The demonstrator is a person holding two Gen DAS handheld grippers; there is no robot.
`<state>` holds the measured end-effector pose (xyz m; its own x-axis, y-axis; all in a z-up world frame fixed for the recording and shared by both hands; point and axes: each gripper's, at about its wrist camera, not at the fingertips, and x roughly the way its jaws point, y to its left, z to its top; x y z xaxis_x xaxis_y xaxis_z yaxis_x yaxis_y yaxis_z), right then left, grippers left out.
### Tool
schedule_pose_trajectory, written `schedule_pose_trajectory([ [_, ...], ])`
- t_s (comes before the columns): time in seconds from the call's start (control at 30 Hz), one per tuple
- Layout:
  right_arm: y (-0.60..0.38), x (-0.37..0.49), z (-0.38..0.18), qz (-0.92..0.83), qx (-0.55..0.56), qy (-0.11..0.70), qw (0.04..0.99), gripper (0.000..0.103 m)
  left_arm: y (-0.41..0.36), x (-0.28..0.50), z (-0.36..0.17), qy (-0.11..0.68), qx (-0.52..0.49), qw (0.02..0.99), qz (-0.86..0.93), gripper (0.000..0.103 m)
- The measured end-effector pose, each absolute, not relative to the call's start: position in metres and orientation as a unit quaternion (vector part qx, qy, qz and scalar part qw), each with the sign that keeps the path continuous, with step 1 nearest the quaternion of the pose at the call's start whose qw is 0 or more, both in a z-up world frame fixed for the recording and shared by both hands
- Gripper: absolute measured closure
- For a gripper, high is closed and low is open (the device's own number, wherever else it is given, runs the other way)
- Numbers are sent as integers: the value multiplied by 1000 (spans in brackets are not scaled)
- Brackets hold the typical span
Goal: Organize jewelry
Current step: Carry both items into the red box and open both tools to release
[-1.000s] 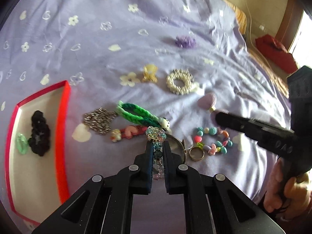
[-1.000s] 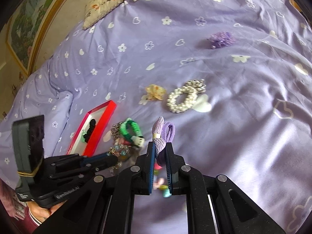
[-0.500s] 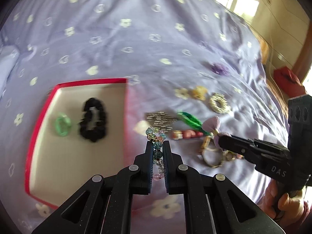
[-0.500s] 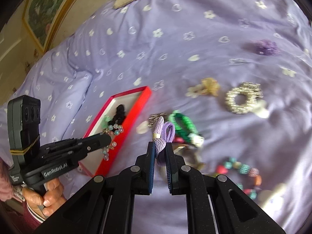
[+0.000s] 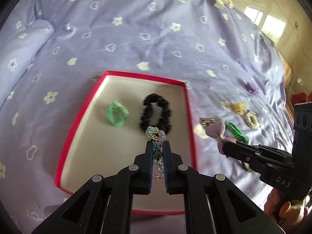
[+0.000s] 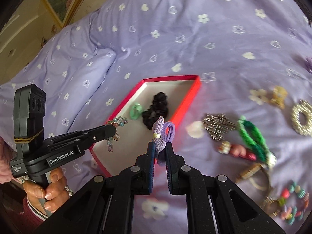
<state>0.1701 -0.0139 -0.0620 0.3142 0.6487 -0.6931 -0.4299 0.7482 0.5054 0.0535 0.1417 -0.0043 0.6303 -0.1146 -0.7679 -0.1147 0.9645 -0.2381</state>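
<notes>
The left gripper (image 5: pixel 157 146) was clamped tight on a crystal bead bracelet (image 5: pixel 156 134), the beads poking out past the fingertips and the rest of the strand trailing back between the jaws, and it hung right over the red tray (image 5: pixel 190 117). Inside that tray lay a black scrunchie (image 5: pixel 156 111) and beside it a green hair tie (image 5: pixel 116 116), just apart from each other on the pale floor. Off to the right, the right gripper (image 6: pixel 159 148) was pinched shut on a lilac bow hair tie (image 6: pixel 162 131), held near the tray's right wall. Beyond it on the purple bedspread (image 5: pixel 136 39) waited a green braided band (image 6: pixel 251 136), a silver chain piece (image 6: pixel 217 123), a pearl ring (image 6: pixel 302 117), a gold clip (image 6: pixel 278 96) and a colourful bead bracelet (image 6: pixel 294 202).
</notes>
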Motion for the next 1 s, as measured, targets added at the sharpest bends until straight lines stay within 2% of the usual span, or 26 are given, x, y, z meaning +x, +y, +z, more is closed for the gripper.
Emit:
schedule_pose_trajectory([
  [0.33,35,190,-73,364,90,494,784,93,177,66,-21,436,-152,886,32,95],
  [1.0,87,217,-111,361,27,543,758,89,199,124,-77,470,-150,868,54,94],
])
